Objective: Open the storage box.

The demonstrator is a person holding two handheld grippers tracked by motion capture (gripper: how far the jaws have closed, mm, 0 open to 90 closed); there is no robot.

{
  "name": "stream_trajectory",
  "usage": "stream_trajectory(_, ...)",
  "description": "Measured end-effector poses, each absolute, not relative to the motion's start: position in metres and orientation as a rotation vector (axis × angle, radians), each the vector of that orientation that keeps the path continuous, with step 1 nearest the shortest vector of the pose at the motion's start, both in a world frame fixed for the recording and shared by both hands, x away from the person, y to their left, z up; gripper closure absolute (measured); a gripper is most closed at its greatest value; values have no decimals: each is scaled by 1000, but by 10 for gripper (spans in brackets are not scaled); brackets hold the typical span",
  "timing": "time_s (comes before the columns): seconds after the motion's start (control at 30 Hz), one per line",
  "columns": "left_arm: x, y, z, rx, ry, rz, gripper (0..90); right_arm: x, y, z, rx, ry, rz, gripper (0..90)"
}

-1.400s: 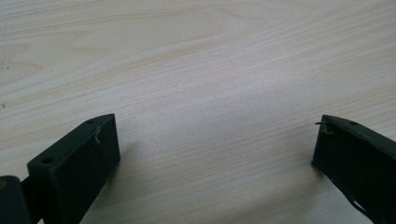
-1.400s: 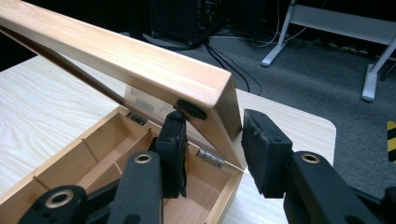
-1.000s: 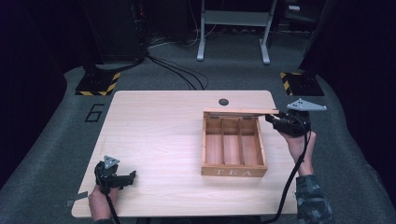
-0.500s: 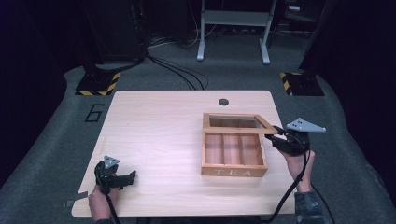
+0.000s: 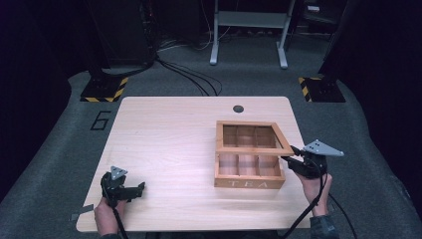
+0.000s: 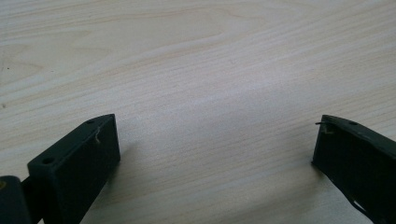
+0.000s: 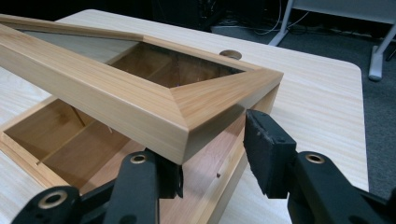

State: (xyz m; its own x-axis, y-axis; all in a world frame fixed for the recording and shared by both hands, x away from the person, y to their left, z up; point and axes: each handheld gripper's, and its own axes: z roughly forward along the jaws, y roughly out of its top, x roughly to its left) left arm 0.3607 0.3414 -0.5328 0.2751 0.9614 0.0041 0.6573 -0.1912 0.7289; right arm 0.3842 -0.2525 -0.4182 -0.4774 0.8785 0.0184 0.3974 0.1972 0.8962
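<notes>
Bench (image 5: 169, 139) layout, read L to R. The left gripper (image 5: 141, 188) rests near the front-left corner on bare wood, w/ its jaws wide apart and nothing between them, as the left gripper view shows. It is well away from the work, probably parked so the other hand has room.

Right of centre, nearer the right edge than the left, stands the tea box (image 5: 249, 183), a wooden box w/ "TEA" on its front wall, facing the front edge. Its compartments (image 5: 247, 164) look empty as far as can be seen. A small dark grommet (image 5: 238, 108) sits by the far edge, apart from the box.

The lid (image 5: 254, 149), a wooden frame w/ a clear pane, hangs tilted over the box: the far rail sits low at the box's back wall, presumably on hinges, and the front rail is raised clear of the front wall. It stays at that angle because the right gripper (image 5: 290, 154), coming in from the right edge, has its jaws clamped on the lid's front-right corner. In the right gripper view one jaw is tucked under the mitred corner and the other stands at its end face. A corner grip keeps the hand outside the box and gives leverage about the back edge, most likely so the lid can be set down gently.
</notes>
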Motion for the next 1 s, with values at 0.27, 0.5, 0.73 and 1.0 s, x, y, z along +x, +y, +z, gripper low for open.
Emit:
stream_trajectory(0.27, 361, 341, -533, 1933, 1453, 633, 4, 376, -252, -436, 1207, 1973, 1223, 565)
stream_trajectory(0.5, 361, 341, -533, 1934, 1453, 634, 4, 372, -252, -451, 1236, 2000, 1207, 565)
stream_trajectory(0.73, 361, 341, -533, 1933, 1453, 634, 4, 369, -252, -466, 1270, 2031, 1195, 560)
stream_trajectory(1.0, 361, 342, -533, 1934, 1453, 634, 4, 364, -253, -472, 1308, 2053, 1209, 540)
